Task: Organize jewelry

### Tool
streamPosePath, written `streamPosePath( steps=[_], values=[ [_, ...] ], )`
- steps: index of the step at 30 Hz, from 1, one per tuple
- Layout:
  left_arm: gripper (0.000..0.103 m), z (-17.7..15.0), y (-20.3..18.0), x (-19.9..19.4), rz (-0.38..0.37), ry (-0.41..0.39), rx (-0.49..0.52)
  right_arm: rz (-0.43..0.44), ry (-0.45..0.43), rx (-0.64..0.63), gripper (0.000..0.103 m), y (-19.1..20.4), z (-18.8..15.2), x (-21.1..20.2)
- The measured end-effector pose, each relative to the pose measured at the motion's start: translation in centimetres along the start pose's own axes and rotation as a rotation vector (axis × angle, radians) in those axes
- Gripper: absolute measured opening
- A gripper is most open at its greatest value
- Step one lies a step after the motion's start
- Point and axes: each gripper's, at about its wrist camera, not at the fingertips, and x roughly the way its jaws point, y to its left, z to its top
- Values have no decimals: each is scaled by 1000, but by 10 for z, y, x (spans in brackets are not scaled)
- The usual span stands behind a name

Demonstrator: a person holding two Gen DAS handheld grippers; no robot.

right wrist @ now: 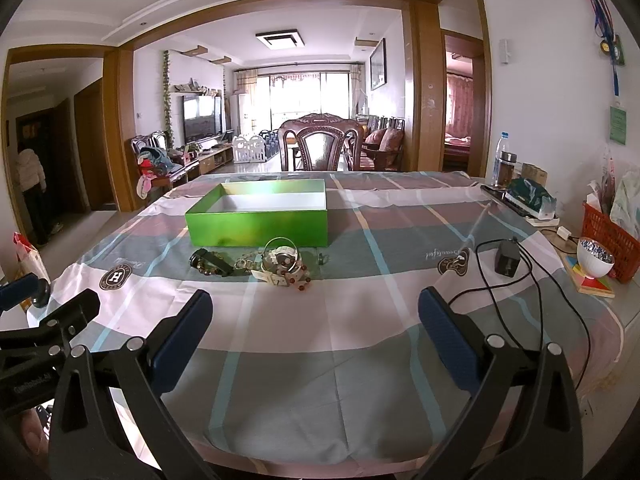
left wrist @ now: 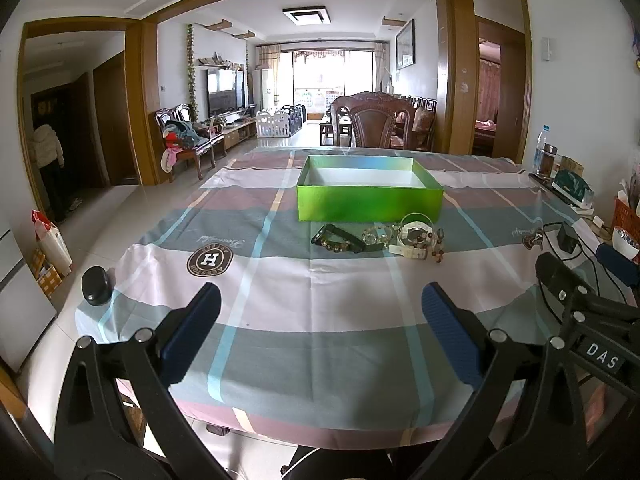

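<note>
Both hand-held grippers, left (left wrist: 320,312) & right (right wrist: 316,316), spread wide, jewelry pile (left wrist: 380,238) ahead, well apart

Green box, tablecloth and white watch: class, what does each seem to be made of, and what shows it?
Green box: likely glossy coated cardboard; thin straight walls, sheen outside, matte white inside.
Tablecloth: woven fabric, matte; fold creases and a draped edge.
White watch: strap looks like smooth plastic or rubber, but it is too small to be sure.
</note>
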Motion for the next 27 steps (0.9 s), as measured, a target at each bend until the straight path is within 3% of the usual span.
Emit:
streamPosePath(
  steps=[27],
  values=[
    [99,0,-3,1,-1,7,7,-1,-1,2,100,-4,-3,2]
  ],
)
